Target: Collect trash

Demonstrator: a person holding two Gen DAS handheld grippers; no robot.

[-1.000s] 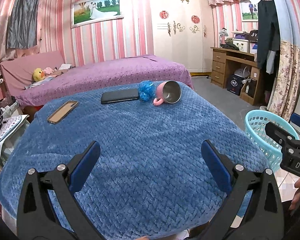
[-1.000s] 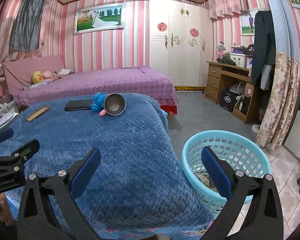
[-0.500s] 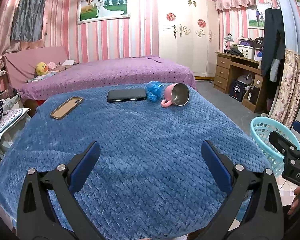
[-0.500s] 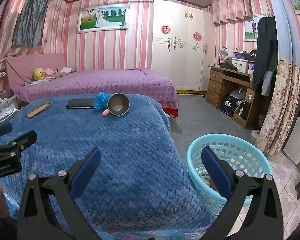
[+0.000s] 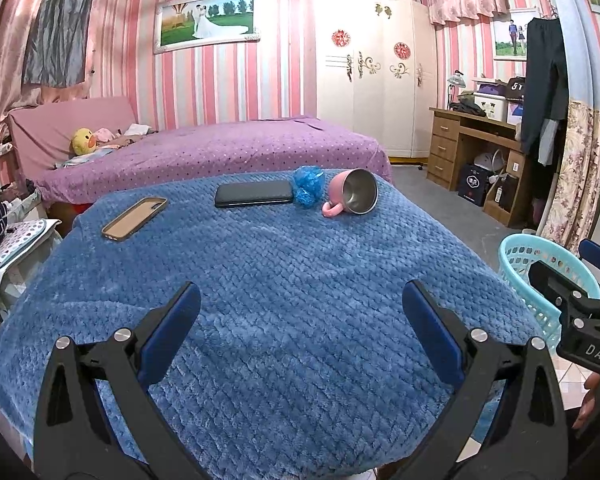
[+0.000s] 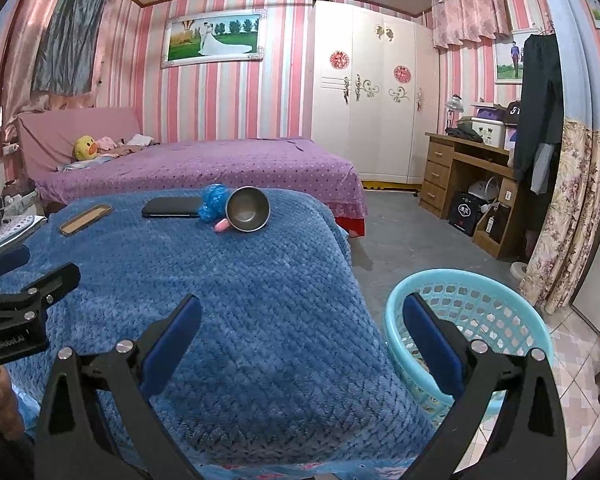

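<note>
Right wrist: basket (image 6: 500,316), contents unclear.

Even, soft indoor light; sharp focus throughout; strong fisheye bending at edges, dark vignetted corners, faint shadows.

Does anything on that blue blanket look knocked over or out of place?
Yes: the pink mug lies on its side at the far end, its open mouth facing the camera, right beside a crumpled blue wad.

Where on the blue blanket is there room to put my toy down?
The whole near half of the blue blanket is bare. The far edge is crowded: phone case, black phone, blue crumpled wad, tipped pink cup.
</note>
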